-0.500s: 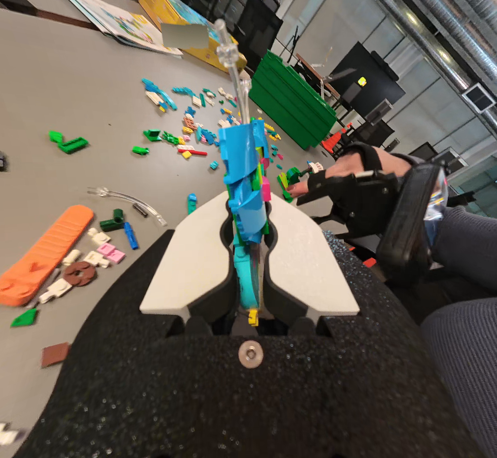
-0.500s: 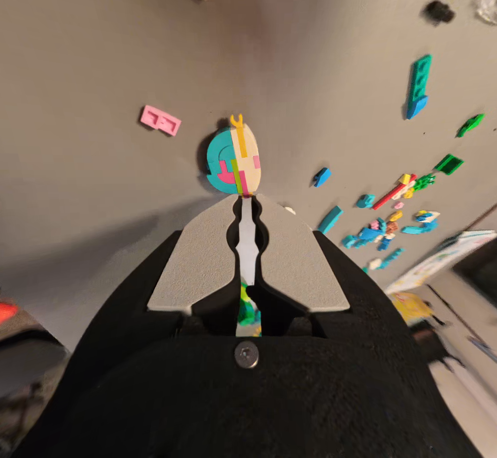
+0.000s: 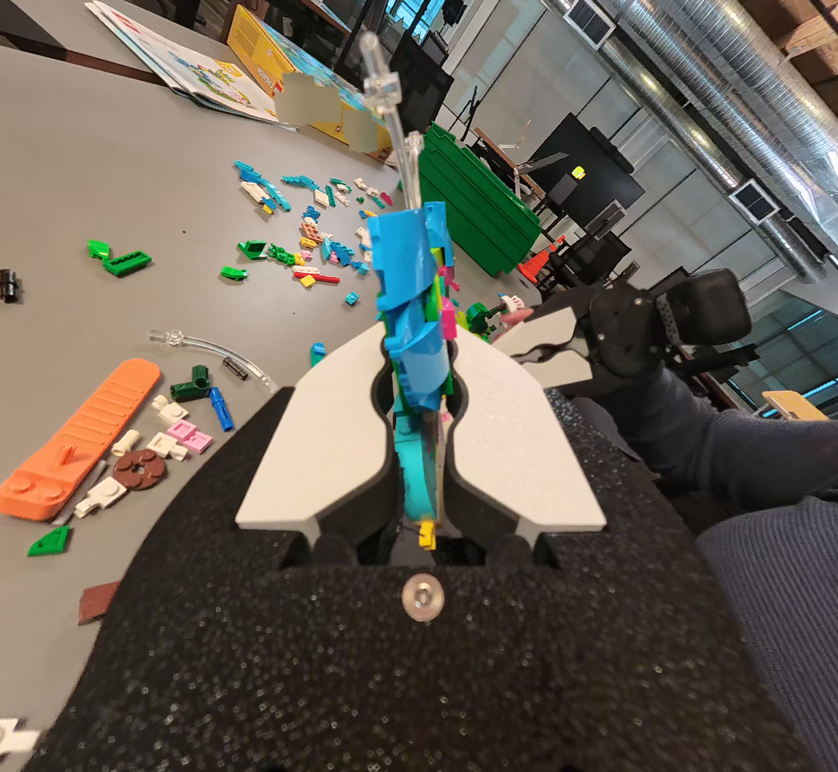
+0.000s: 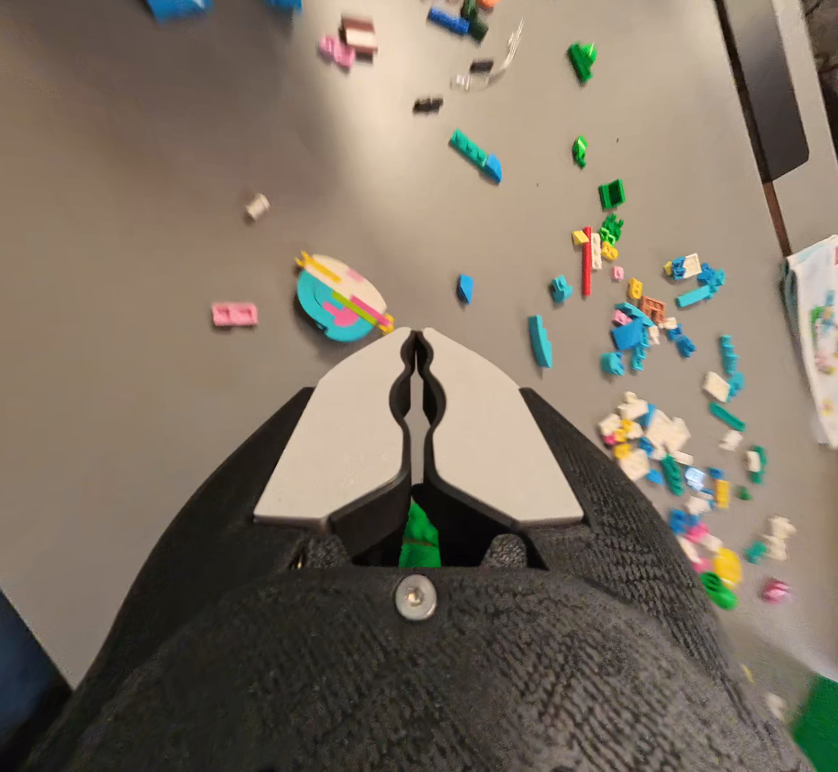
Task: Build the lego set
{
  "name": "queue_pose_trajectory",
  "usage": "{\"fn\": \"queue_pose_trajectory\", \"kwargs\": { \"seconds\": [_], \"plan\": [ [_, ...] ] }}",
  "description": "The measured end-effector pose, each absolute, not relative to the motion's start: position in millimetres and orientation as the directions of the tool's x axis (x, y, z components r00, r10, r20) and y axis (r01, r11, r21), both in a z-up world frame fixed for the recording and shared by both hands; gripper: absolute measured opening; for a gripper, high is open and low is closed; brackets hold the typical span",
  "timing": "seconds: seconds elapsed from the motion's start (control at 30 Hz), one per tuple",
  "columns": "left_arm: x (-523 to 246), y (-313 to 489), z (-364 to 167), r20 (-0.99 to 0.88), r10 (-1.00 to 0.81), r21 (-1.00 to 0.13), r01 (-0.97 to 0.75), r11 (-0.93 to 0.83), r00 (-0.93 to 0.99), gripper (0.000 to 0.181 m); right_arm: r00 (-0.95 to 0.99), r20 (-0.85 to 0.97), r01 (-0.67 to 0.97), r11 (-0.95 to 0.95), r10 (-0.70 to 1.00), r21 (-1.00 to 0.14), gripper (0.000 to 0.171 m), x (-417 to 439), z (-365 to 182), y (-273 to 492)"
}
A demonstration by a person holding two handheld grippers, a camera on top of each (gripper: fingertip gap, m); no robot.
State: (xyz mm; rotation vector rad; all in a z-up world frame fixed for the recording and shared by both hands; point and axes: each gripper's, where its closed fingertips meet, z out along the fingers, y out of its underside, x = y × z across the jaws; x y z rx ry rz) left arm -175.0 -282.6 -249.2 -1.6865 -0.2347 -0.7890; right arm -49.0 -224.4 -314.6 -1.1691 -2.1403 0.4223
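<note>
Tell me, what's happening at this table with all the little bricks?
A person is building a Lego set with a two-finger gripper in each hand. The left gripper is clamped on a partly built blue model with a clear rod sticking out. The right gripper is shut, holding nothing visible, above the grey table beside a round teal and white piece. Loose bricks lie scattered around.

The left gripper (image 3: 419, 342) is clamped on the blue model (image 3: 410, 297), above the worktop (image 3: 113, 170). The right gripper (image 4: 416, 333) has its jaws closed together, empty, over that worktop.
</note>
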Motion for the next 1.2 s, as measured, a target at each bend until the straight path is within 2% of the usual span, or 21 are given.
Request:
{"fn": "queue_pose_trajectory", "kwargs": {
  "seconds": [0.03, 0.1, 0.17, 0.47, 0.57, 0.63, 0.7, 0.9, 0.97, 1.03, 1.1, 1.2],
  "plan": [
    [-174, -282, -249, 0.612, -0.259, -0.788, 0.548, -0.281, 0.747, 0.019, -0.368, 0.382, 0.607, 0.530, 0.848, -0.592, 0.000, -52, -317, -229],
    [-173, -282, -250, 0.612, -0.259, -0.788, 0.545, -0.286, 0.748, 0.019, -0.343, 0.389, 0.586, 0.519, 0.855, -0.623, 0.000, -58, -322, -235],
    [-173, -282, -250, 0.610, -0.261, -0.789, 0.543, -0.286, 0.748, 0.019, -0.355, 0.393, 0.611, 0.529, 0.848, -0.589, 0.000, -57, -334, -236],
    [-165, -279, -254, 0.616, -0.285, -0.784, 0.538, -0.310, 0.734, 0.019, -0.368, 0.274, 0.608, 0.453, 0.888, -0.652, 0.000, -55, -339, -248],
    [-160, -278, -253, 0.609, -0.305, -0.790, 0.529, -0.310, 0.732, 0.019, -0.278, 0.183, 0.637, 0.324, 0.943, -0.700, 0.000, -49, -335, -240],
    [-160, -278, -254, 0.607, -0.305, -0.792, 0.526, -0.312, 0.734, 0.019, -0.198, 0.034, 0.676, 0.162, 0.980, -0.719, 0.012, -39, -330, -240],
    [-160, -278, -253, 0.615, -0.311, -0.787, 0.534, -0.310, 0.725, 0.019, -0.155, -0.068, 0.727, 0.067, 0.986, -0.683, 0.026, -27, -333, -246],
    [-158, -279, -248, 0.643, -0.362, -0.766, 0.569, -0.300, 0.675, 0.019, -0.151, -0.061, 0.758, 0.076, 0.987, -0.648, 0.026, -30, -344, -253],
    [-156, -280, -245, 0.651, -0.387, -0.758, 0.579, -0.298, 0.653, 0.019, -0.145, 0.004, 0.724, 0.109, 0.989, -0.682, 0.031, -43, -340, -241],
    [-152, -281, -241, 0.651, -0.432, -0.757, 0.582, -0.298, 0.624, 0.019, -0.130, 0.070, 0.609, 0.135, 0.989, -0.781, 0.035, -63, -316, -231],
    [-148, -283, -237, 0.644, -0.477, -0.758, 0.583, -0.292, 0.599, 0.019, -0.192, -0.036, 0.408, 0.047, 0.981, -0.912, 0.046, -83, -277, -246],
    [-143, -285, -233, 0.627, -0.514, -0.769, 0.571, -0.287, 0.585, 0.019, -0.332, -0.255, 0.233, -0.183, 0.908, -0.955, 0.049, -100, -233, -266]
  ]
}}
